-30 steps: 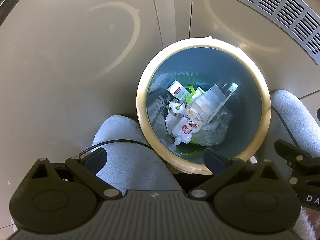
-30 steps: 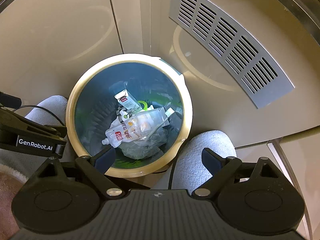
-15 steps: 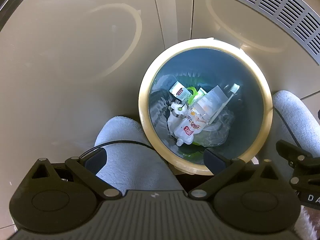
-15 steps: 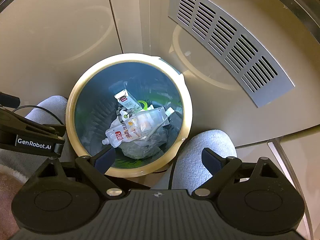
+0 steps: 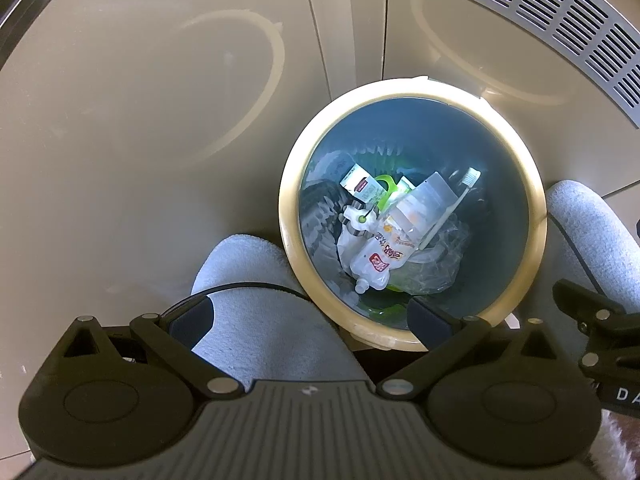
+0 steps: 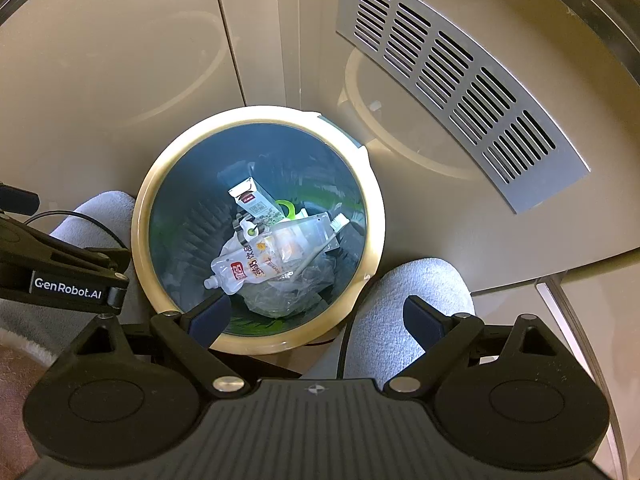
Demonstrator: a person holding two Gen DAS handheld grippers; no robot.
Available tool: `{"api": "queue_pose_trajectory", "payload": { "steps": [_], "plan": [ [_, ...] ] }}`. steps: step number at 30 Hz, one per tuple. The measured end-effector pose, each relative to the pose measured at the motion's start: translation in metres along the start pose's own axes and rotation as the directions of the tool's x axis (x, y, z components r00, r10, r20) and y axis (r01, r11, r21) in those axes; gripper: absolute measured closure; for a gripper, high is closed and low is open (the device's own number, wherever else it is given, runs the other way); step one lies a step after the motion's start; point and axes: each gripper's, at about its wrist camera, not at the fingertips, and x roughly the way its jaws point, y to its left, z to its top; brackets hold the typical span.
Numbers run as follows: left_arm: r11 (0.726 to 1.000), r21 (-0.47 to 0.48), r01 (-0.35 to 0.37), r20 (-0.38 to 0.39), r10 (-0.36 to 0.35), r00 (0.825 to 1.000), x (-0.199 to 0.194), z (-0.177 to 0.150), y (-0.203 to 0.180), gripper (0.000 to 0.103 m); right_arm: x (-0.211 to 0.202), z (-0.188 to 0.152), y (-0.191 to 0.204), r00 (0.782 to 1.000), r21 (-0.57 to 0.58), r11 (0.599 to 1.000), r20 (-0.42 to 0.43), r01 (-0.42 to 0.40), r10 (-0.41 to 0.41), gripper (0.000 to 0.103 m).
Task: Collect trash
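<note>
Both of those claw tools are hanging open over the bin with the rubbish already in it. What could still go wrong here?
The left gripper and right gripper hang empty, jaws open, close over the bin. Lowering either could knock its cream rim and tip it.

A black cable runs past the person's knee near the rim and might snag.

The toothbrush leans loosely on top of the drink pouch, so a jolt could flick it out.
</note>
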Motion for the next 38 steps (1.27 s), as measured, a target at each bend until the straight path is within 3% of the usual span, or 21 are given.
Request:
{"api": "queue_pose_trajectory", "payload": {
  "steps": [38],
  "plan": [
    [1.000,0.000,-0.001,0.005,0.001,1.000,-0.0003,-0.0012,-0.0009,0.000,-0.0006,-0.0011,-0.0013,1.000,-0.009,1.000,-0.002,-0.002,0.002,0.009]
  ]
}}
